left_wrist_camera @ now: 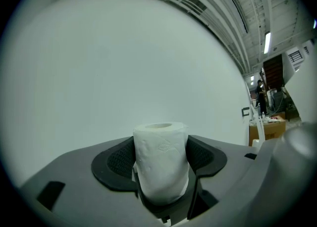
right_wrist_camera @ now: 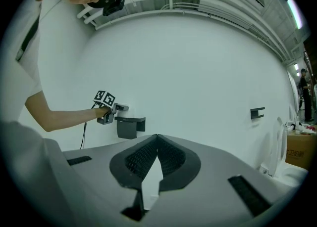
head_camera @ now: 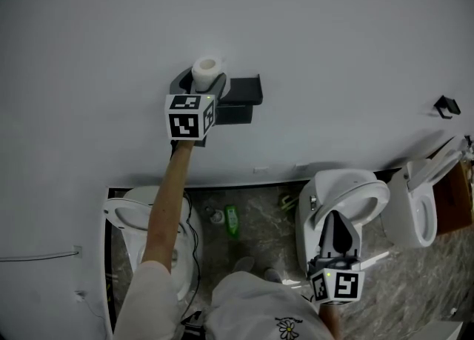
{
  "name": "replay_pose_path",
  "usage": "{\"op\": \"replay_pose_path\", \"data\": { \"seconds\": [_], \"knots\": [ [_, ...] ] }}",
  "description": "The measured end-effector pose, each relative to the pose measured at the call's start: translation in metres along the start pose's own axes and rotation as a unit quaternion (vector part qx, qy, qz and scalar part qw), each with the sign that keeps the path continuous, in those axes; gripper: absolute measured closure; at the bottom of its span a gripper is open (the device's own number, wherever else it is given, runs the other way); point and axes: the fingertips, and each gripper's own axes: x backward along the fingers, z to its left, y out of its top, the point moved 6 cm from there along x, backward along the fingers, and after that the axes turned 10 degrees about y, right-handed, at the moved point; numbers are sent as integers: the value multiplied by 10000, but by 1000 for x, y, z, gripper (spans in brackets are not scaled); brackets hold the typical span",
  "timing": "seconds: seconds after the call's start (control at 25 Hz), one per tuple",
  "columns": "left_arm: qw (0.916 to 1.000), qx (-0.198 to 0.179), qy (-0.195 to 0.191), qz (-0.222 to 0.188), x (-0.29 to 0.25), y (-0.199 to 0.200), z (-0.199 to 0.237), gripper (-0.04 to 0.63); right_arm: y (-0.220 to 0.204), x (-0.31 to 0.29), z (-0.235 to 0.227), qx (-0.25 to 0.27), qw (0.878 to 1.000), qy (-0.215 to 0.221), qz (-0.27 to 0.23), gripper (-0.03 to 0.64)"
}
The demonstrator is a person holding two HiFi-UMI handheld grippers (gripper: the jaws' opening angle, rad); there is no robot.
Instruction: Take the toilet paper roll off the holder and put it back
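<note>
A white toilet paper roll (left_wrist_camera: 161, 164) stands on end between the pads of my left gripper (head_camera: 201, 81), which is shut on it. In the head view the roll (head_camera: 207, 70) is held up by the white wall, just left of the black holder (head_camera: 241, 97) and off it. The left gripper view shows only bare wall behind the roll. My right gripper (head_camera: 338, 229) hangs low at the right over a toilet, shut with its tips touching and nothing between them (right_wrist_camera: 157, 137). From the right gripper view the holder (right_wrist_camera: 130, 125) and the left gripper (right_wrist_camera: 107, 109) show side by side.
Three white toilets stand along the floor below: one at the left (head_camera: 127, 221), one in the middle (head_camera: 354, 192), one at the right (head_camera: 416, 211). A green bottle (head_camera: 232, 221) lies on the marble floor. A second black bracket (head_camera: 446, 106) is fixed to the wall far right.
</note>
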Motion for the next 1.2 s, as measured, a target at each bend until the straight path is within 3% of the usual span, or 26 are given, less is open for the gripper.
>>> {"op": "replay_pose_path", "data": {
  "seconds": [0.4, 0.6, 0.8, 1.08, 1.2],
  "knots": [
    [9994, -183, 248, -153, 4, 7, -2, 202, 3, 3, 2, 62, 10000, 34, -21, 608],
    [9972, -196, 391, -612, 22, 42, 2, 189, 7, 6, -1, 77, 9999, 45, -112, 609],
    [9924, -276, 208, -1180, 58, 95, -7, 189, 16, 1, -3, 189, 9992, 140, -321, 609],
    [9789, -470, -58, -1989, 131, 147, -31, 240, 27, -10, 0, 298, 9968, 445, -599, 609],
    [9730, -609, -58, -2227, 162, 156, -36, 323, 33, -13, 3, 351, 9949, 588, -744, 609]
  ]
}}
